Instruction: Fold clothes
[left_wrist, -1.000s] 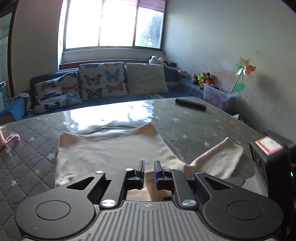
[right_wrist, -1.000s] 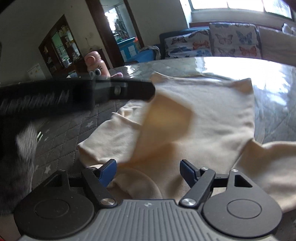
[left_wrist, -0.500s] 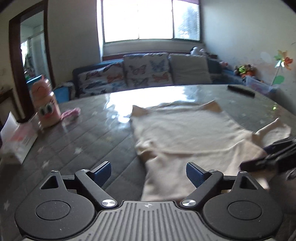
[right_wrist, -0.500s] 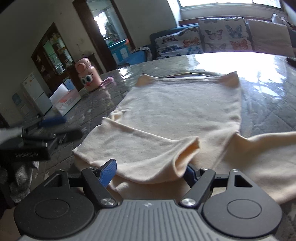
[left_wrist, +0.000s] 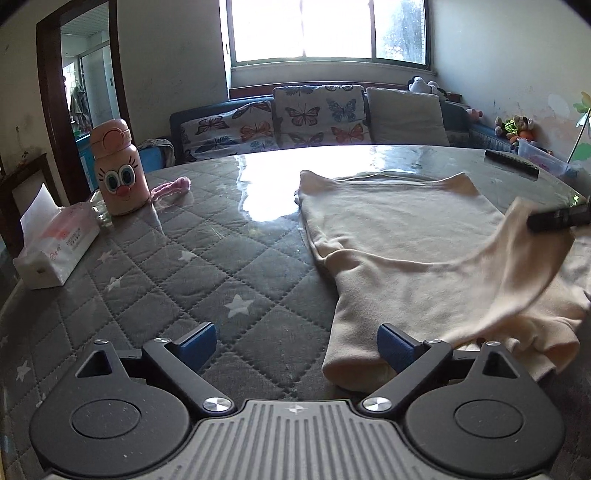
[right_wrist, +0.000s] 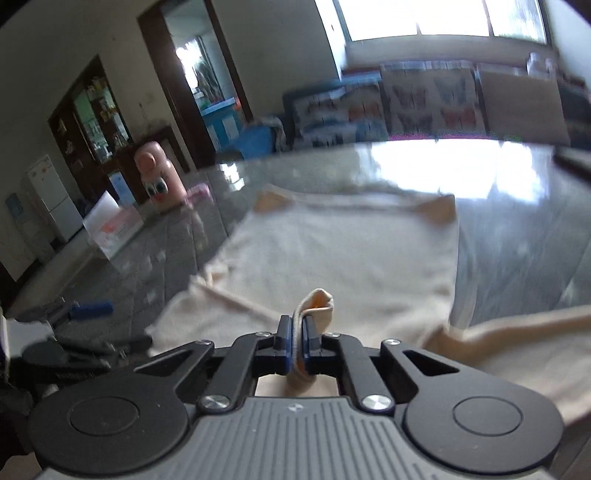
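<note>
Cream knit fabric covered the part of the tabletop to the right of the pink cartoon-face bottle: a long-sleeved top lay spread flat, its neckline toward the window side and its body smooth. The right gripper had its jaws pressed together on a bunched fold of one sleeve, and in the left wrist view that sleeve hung lifted in an arc above the top's body. The left gripper hovered low with its jaws spread wide and nothing between them, beside the top's near edge.

By the look of it, folding had barely begun: one sleeve was being carried inward, the other sleeve and the body folds were probably all left to do.

Open quilted surface stretched between the top and the bottle, giving the left gripper room to work. A tissue box sat on the near side of the bottle and a pink cord just beside it, both well apart from the top. A dark remote lay beyond the top's far shoulder, near the tabletop's rim.
</note>
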